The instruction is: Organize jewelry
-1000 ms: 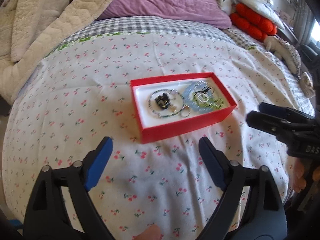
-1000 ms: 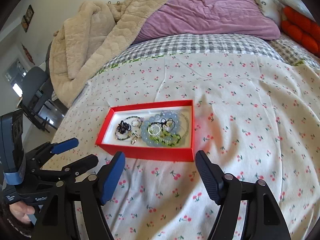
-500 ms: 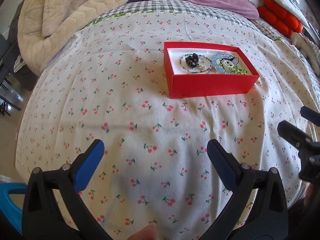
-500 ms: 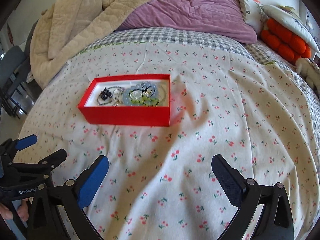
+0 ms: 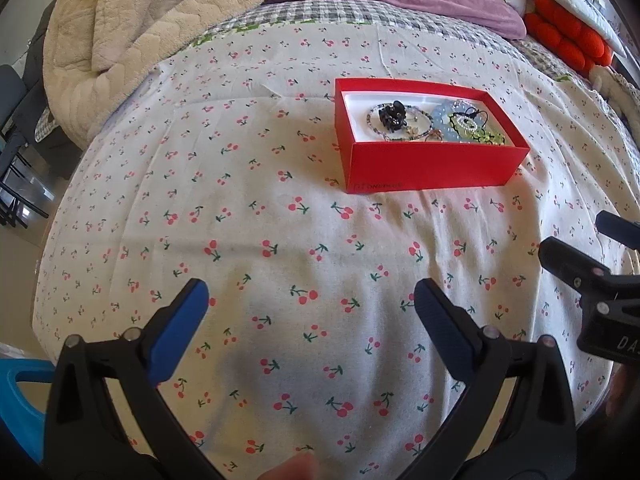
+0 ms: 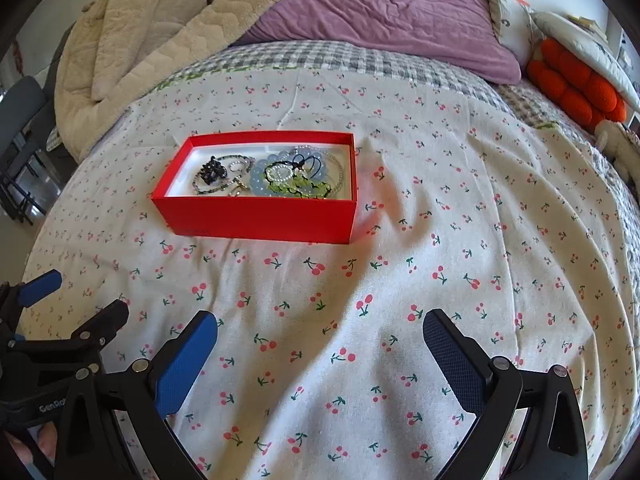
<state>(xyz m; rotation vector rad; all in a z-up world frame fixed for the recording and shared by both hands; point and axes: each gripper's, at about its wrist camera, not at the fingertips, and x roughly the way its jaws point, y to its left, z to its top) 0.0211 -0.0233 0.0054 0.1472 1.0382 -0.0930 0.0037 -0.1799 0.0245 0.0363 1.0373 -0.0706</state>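
Note:
A red box (image 5: 432,166) with a white inside sits on the cherry-print bed sheet; it also shows in the right wrist view (image 6: 260,218). Inside lie a black clip (image 5: 392,114), a beaded bracelet (image 6: 208,188), a pale blue bead bracelet (image 6: 260,180), a green piece (image 6: 298,188) and small rings. My left gripper (image 5: 312,300) is open and empty, well short of the box. My right gripper (image 6: 320,332) is open and empty, also short of the box. Each gripper shows at the edge of the other's view.
A beige quilted blanket (image 6: 152,32) is piled at the back left. A purple duvet (image 6: 380,12) lies at the back. Red-orange cushions (image 6: 576,84) sit at the right. A dark chair (image 5: 16,128) stands off the bed's left side.
Both grippers have pulled back from the box toward the near edge of the bed. The box now sits farther away in both views. Both stay open and empty.

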